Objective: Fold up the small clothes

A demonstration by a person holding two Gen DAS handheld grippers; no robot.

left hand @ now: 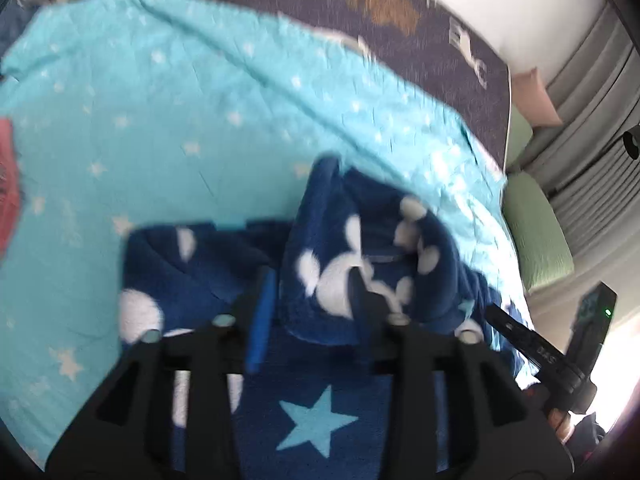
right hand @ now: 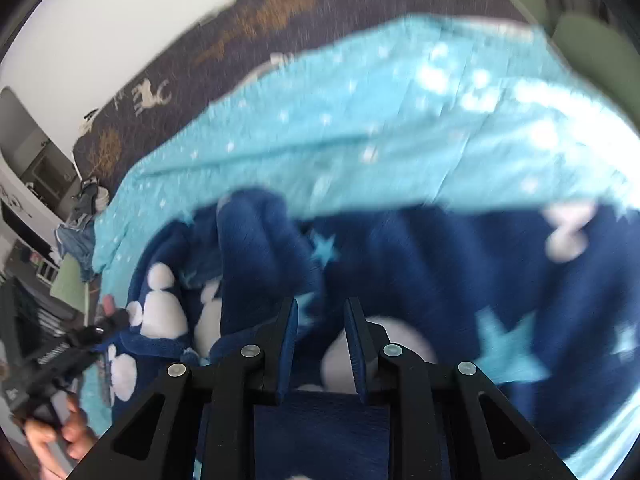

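My left gripper (left hand: 312, 300) parted around a raised fleece (left hand: 360, 240) fold, my right gripper (right hand: 320, 344) narrow, grip unclear, turquoise sheet (left hand: 160, 100) beneath.

Both wrist cameras look steeply down, close over the navy fleece garment (left hand: 360, 248) (right hand: 400, 264), from opposite sides

Ahead of both grippers lies a navy blue fleece garment with white mouse heads and pale blue stars (left hand: 348, 236), its cloth thick, fuzzy and matt. Under it spreads a turquoise cotton-like sheet with small white stars (left hand: 140, 92), thin, matt and finely creased. Beyond that is a dark grey woven blanket with tan and white figures (right hand: 248, 40), coarse-looking. The left gripper (left hand: 312, 300) is matt black plastic with dull metal pins and smooth blue pads (left hand: 262, 320).
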